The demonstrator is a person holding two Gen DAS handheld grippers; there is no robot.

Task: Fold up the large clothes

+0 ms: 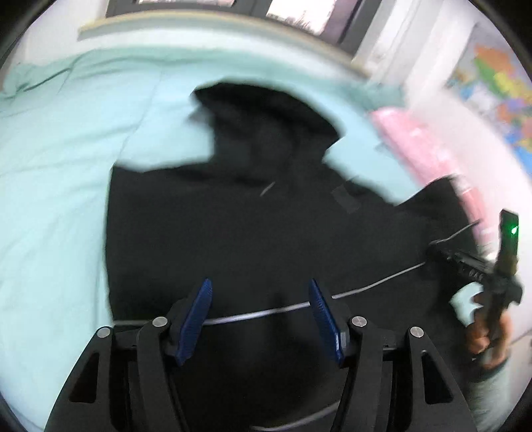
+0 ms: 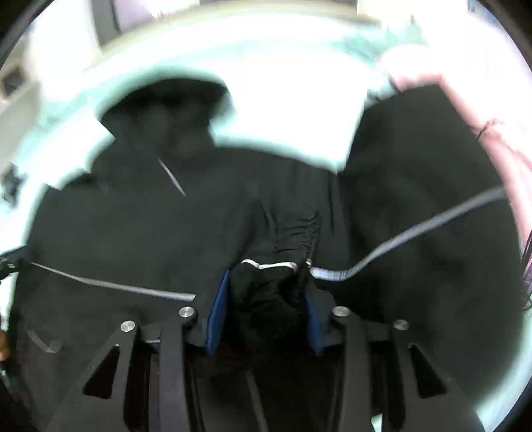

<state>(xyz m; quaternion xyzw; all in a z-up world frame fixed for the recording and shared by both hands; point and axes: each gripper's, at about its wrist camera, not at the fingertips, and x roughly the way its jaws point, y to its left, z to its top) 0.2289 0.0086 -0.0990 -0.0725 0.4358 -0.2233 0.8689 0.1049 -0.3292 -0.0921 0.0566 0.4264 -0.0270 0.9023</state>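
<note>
A black hooded top (image 1: pixel 232 232) lies spread on a mint-green bed (image 1: pixel 50 166), its hood (image 1: pixel 266 126) toward the far side. A thin grey stripe (image 1: pixel 252 314) runs across its lower part. My left gripper (image 1: pixel 260 289) hangs over that lower part, open, with only the stripe showing between its blue pads (image 1: pixel 199 319). In the right wrist view my right gripper (image 2: pixel 266 275) is shut on a raised bunch of the black top (image 2: pixel 133 232), whose white-edged hem (image 2: pixel 269 265) stands between the fingers. A hand holds the right gripper (image 1: pixel 498 266) at the garment's right edge.
A pink cover (image 1: pixel 415 143) lies along the bed's right side, also the pink cover (image 2: pixel 505 149) in the right wrist view. A coloured map (image 1: pixel 498 89) hangs on the wall behind. A window (image 1: pixel 292 13) is past the bed's far edge. Bare sheet (image 2: pixel 292 109) surrounds the hood.
</note>
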